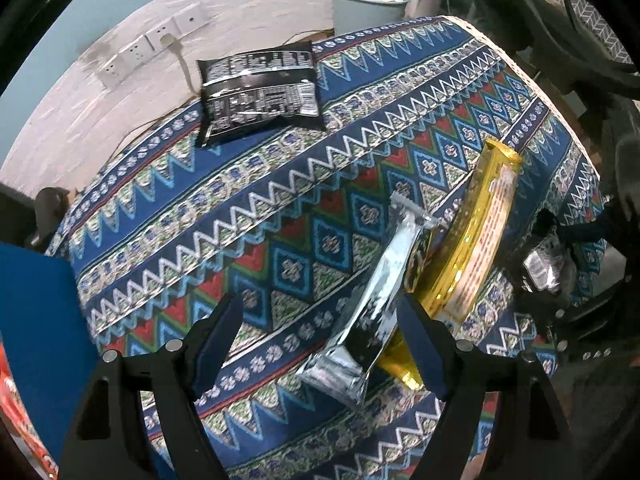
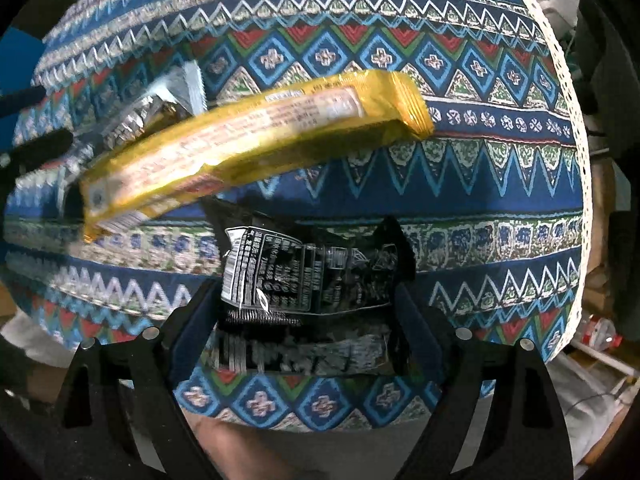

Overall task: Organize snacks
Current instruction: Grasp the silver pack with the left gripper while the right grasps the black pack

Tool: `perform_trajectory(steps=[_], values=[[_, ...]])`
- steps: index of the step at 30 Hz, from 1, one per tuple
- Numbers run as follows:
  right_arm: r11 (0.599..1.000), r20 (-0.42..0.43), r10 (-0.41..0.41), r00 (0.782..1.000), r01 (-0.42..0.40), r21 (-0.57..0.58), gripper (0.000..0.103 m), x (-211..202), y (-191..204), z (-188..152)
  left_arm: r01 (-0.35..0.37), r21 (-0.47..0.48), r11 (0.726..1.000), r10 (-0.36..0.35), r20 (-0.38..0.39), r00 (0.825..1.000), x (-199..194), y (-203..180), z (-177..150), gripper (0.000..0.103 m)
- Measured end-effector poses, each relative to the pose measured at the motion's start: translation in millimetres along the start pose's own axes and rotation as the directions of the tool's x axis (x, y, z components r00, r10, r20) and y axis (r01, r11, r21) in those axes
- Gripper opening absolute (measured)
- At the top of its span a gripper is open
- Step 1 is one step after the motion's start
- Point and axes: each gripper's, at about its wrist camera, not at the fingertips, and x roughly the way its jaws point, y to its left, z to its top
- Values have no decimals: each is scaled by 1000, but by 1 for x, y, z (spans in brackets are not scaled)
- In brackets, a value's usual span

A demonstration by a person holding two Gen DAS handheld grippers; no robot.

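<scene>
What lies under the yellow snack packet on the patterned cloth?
The yellow packet leans across the silver packet, covering part of it; beneath is the patterned tablecloth. Whatever else sits under the overlap is hidden.

White wall with sockets; bin.

left gripper: jaws apart, nothing between the pads | silver snack packet: just inside the right finger, lying on patterned tablecloth | yellow snack bar: beyond the right finger, beside the silver packet | black snack bag: well ahead, far table edge
</scene>
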Motion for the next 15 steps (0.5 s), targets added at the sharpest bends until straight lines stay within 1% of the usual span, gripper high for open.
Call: perform_trajectory(steps=[4, 7, 10, 11, 15], values=[[1000, 8, -22, 1000, 22, 6, 85, 8, -2, -4, -3, 14, 1000, 3, -11, 1000, 11, -4, 6, 81], [999, 12, -19, 1000, 19, 37, 85, 10, -15, 0, 0, 25, 1000, 0, -19, 1000, 19, -7, 11, 81], [997, 21, -22, 1000, 20, 73, 85, 11, -28, 4, 16, 32, 999, -16, -15, 1000, 23, -10, 14, 82], [996, 26, -38, 999, 36, 81, 85, 12, -30, 5, 21, 36, 999, -20, -17, 1000, 24, -11, 15, 82], [997, 25, -44, 999, 43, 65, 85, 15, -35, 5, 49, 54, 997, -48, -21, 999, 27, -17, 18, 82]])
